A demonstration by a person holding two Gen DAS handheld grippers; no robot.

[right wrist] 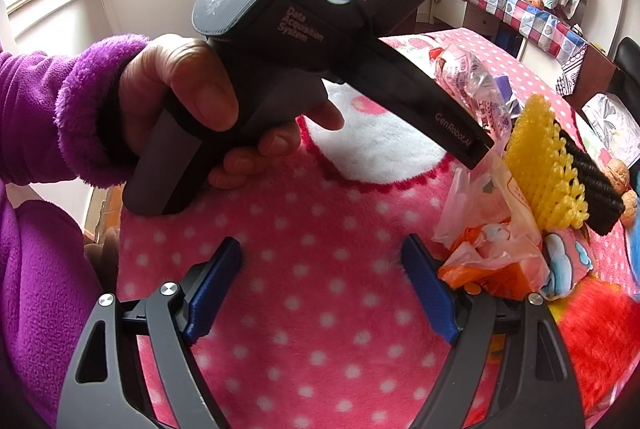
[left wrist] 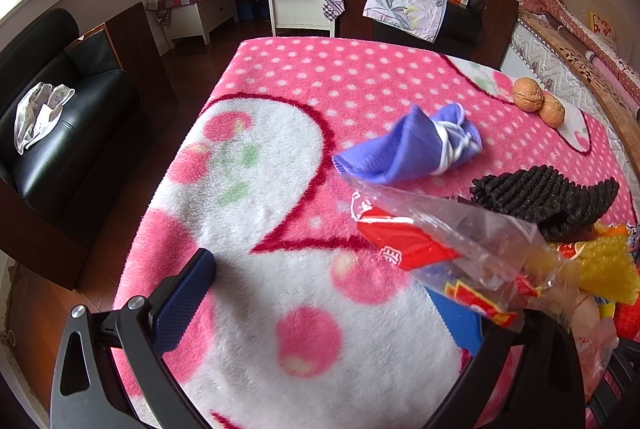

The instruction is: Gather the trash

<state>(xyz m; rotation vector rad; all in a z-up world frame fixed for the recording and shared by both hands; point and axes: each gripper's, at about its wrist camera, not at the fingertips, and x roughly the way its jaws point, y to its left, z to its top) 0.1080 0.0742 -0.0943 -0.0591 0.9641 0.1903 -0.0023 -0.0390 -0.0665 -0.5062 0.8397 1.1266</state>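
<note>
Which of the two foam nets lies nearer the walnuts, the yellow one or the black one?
The black foam net; the yellow foam net sits farther from the walnuts.

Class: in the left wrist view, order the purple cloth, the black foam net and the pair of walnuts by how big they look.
1. purple cloth
2. black foam net, close in size and partly hidden
3. pair of walnuts

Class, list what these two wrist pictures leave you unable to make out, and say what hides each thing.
- Left wrist view: the left claw's right finger, covered by the clear wrapper.
- Left wrist view: the trash pile, cut off by the right edge.
- Right wrist view: the wrapper print, too small to read.
- Right wrist view: the walnuts, partly behind the black foam net.
</note>
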